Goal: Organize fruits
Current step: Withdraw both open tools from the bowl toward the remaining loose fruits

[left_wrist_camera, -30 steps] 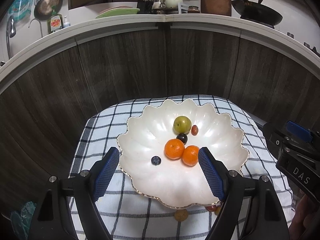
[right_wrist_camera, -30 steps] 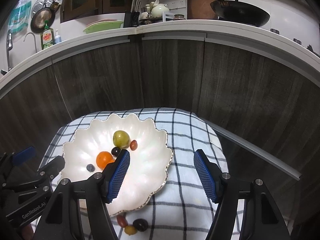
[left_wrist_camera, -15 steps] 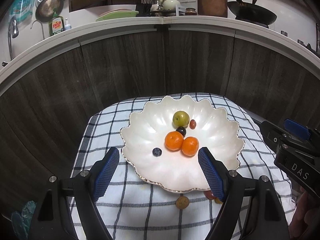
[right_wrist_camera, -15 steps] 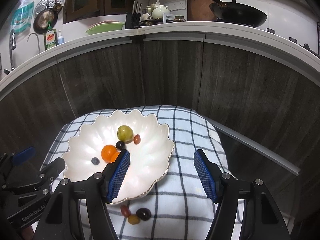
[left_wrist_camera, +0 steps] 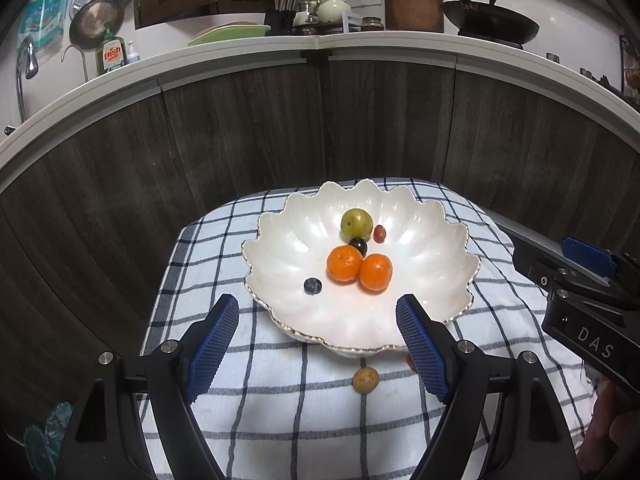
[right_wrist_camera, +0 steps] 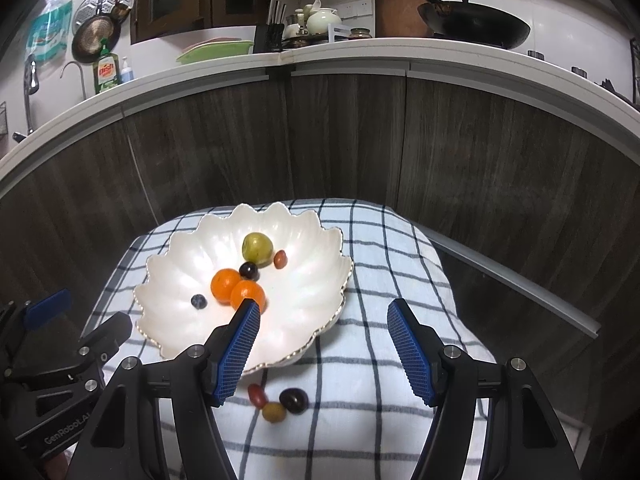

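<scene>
A white scalloped bowl [left_wrist_camera: 432, 236] [right_wrist_camera: 316, 296] rests on a checked cloth. In it lie two oranges [left_wrist_camera: 344, 263] [right_wrist_camera: 225, 285], a green fruit [left_wrist_camera: 356, 222] [right_wrist_camera: 257, 247], a dark grape [left_wrist_camera: 359, 246], a small red fruit [left_wrist_camera: 379, 233] and a blueberry [left_wrist_camera: 313, 285] [right_wrist_camera: 199, 301]. On the cloth in front of the bowl sit a yellow fruit [left_wrist_camera: 365, 379] [right_wrist_camera: 274, 412], a red one [right_wrist_camera: 257, 394] and a dark one [right_wrist_camera: 293, 400]. My left gripper [left_wrist_camera: 318, 346] hangs open above the bowl's near rim. My right gripper [right_wrist_camera: 324, 350] is open too, over the bowl's right edge, with nothing between its fingers.
The checked cloth [left_wrist_camera: 256, 412] covers a small raised surface set against dark wooden cabinet fronts [left_wrist_camera: 248, 136]. Above runs a white counter [left_wrist_camera: 384, 42] with a wok, dish soap and kitchenware. A metal rail [right_wrist_camera: 516, 280] runs along the right side.
Both grippers have drawn back from the bowl, so it sits farther away and the three loose fruits on the cloth have come fully into view. The jaws kept their width.
</scene>
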Demonstrator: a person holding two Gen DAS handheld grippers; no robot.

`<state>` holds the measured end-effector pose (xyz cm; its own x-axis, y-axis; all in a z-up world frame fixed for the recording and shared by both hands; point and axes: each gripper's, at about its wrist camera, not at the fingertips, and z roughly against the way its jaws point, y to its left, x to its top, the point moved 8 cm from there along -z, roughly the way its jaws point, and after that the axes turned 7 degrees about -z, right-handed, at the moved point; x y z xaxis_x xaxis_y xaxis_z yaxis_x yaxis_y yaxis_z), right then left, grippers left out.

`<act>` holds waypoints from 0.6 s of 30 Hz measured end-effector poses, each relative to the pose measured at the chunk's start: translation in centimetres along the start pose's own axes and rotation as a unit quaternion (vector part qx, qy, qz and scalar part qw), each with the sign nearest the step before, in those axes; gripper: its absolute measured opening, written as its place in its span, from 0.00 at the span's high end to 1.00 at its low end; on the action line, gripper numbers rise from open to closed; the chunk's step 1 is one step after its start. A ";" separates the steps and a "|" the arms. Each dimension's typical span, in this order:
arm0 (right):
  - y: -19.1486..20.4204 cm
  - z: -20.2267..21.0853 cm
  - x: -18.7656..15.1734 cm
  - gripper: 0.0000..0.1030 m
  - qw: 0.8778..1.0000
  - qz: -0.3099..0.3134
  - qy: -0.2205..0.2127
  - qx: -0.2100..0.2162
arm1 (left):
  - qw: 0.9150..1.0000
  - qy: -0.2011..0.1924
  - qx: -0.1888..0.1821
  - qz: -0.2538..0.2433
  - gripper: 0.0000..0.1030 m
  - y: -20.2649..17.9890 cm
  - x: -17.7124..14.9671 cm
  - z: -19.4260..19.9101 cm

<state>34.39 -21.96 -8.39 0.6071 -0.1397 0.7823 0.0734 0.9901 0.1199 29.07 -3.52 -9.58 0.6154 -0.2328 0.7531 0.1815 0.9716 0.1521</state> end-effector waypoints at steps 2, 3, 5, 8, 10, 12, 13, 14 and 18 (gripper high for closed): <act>0.0 0.2 -0.5 0.35 1.000 0.000 0.002 -0.001 | 1.000 -0.001 -0.003 -0.003 0.21 -0.2 -0.4 0.1; -0.1 0.2 -0.7 0.35 1.000 -0.001 0.003 0.000 | 1.000 -0.001 -0.004 -0.006 0.22 -0.2 -0.6 0.2; -0.1 0.2 -1.1 0.35 1.000 0.000 0.008 0.000 | 1.000 0.002 -0.006 -0.011 0.22 -0.4 -1.1 0.1; -0.1 0.2 -1.7 0.35 1.000 0.001 0.012 -0.001 | 1.000 0.003 -0.009 -0.014 0.22 -0.5 -1.7 0.1; 0.0 0.1 -2.1 0.35 1.000 0.002 0.016 -0.001 | 1.000 0.003 -0.010 -0.015 0.22 -0.5 -1.9 0.1; 0.1 0.0 -2.4 0.35 1.000 0.003 0.019 0.000 | 1.000 0.003 -0.014 -0.015 0.22 -0.5 -2.2 0.1; 0.1 -0.1 -2.7 0.35 1.000 0.003 0.021 0.000 | 1.000 0.003 -0.016 -0.015 0.22 -0.5 -2.5 0.0; 0.2 -0.1 -2.8 0.35 1.000 0.004 0.022 0.000 | 1.000 0.003 -0.016 -0.015 0.22 -0.6 -2.6 -0.1; 0.3 -0.2 -3.6 0.35 1.000 0.009 0.026 0.002 | 1.000 0.010 -0.024 -0.016 0.22 -0.8 -3.7 -0.7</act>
<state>32.42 -21.11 -11.27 0.6486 -0.1206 0.7515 0.0582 0.9923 0.1091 27.20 -3.44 -12.89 0.6231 -0.2658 0.7356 0.2387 0.9602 0.1449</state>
